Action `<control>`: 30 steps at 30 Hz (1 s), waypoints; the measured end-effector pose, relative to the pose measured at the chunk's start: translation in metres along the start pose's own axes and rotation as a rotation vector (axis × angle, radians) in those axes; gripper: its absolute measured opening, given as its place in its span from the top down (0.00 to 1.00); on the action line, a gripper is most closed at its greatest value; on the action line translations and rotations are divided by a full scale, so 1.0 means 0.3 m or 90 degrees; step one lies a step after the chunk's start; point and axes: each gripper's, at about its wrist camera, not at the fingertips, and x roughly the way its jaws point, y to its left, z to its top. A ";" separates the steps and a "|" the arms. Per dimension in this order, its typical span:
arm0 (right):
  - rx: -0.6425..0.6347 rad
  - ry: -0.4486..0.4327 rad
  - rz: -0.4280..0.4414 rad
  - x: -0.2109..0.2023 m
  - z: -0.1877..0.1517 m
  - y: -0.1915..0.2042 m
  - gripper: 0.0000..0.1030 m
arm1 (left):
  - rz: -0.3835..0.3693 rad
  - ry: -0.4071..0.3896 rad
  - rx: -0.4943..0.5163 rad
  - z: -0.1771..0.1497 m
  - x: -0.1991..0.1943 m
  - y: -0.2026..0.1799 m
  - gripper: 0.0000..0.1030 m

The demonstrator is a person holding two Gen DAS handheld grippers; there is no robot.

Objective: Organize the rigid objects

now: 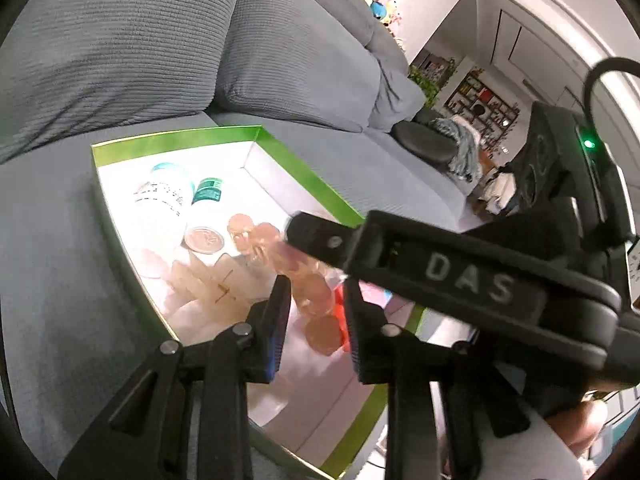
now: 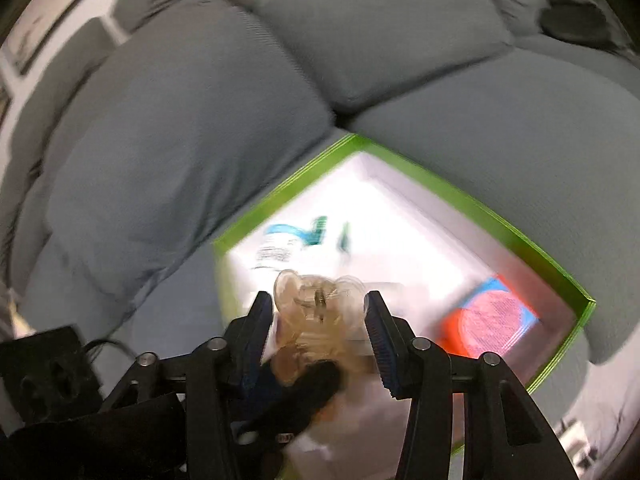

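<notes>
Now clip [image 2: 316, 312] between right gripper [image 2: 318, 322] fingers.

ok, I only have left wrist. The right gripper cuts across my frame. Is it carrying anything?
Observer: Yes. The right wrist view shows a clear amber claw clip clamped between the fingers of the right gripper, above the green box.
Operator: And the red patch low in the box, mostly hidden for me?
Observer: That is a round orange-red container with a pink label on top. It lies in one corner of the box, apart from the clip.
</notes>
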 end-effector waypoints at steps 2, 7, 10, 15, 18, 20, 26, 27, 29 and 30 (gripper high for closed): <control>0.015 -0.004 -0.030 -0.004 0.003 -0.021 0.51 | 0.006 0.005 0.017 -0.003 -0.008 -0.021 0.58; 0.037 -0.036 -0.067 -0.056 0.007 -0.044 0.29 | 0.048 -0.015 0.053 -0.004 -0.050 -0.059 0.18; 0.038 -0.065 -0.080 -0.104 0.009 -0.044 0.23 | 0.089 -0.030 0.087 0.006 -0.063 -0.084 0.07; 0.032 -0.098 -0.122 -0.178 0.012 -0.053 0.17 | 0.171 -0.055 0.130 0.013 -0.090 -0.107 0.01; 0.031 -0.113 -0.156 -0.218 0.011 -0.063 0.17 | 0.200 -0.054 0.135 0.013 -0.082 -0.096 0.01; 0.031 -0.121 -0.179 -0.228 0.012 -0.066 0.17 | 0.203 -0.049 0.130 0.015 -0.080 -0.083 0.01; 0.035 -0.124 -0.211 -0.246 0.015 -0.071 0.17 | 0.215 -0.046 0.108 0.003 -0.107 -0.065 0.01; 0.033 -0.123 -0.214 -0.245 0.015 -0.071 0.17 | 0.219 -0.046 0.107 0.003 -0.108 -0.063 0.01; 0.030 -0.122 -0.216 -0.245 0.016 -0.068 0.17 | 0.219 -0.048 0.104 0.002 -0.114 -0.056 0.01; 0.029 -0.121 -0.215 -0.241 0.020 -0.066 0.17 | 0.217 -0.049 0.100 0.003 -0.117 -0.051 0.01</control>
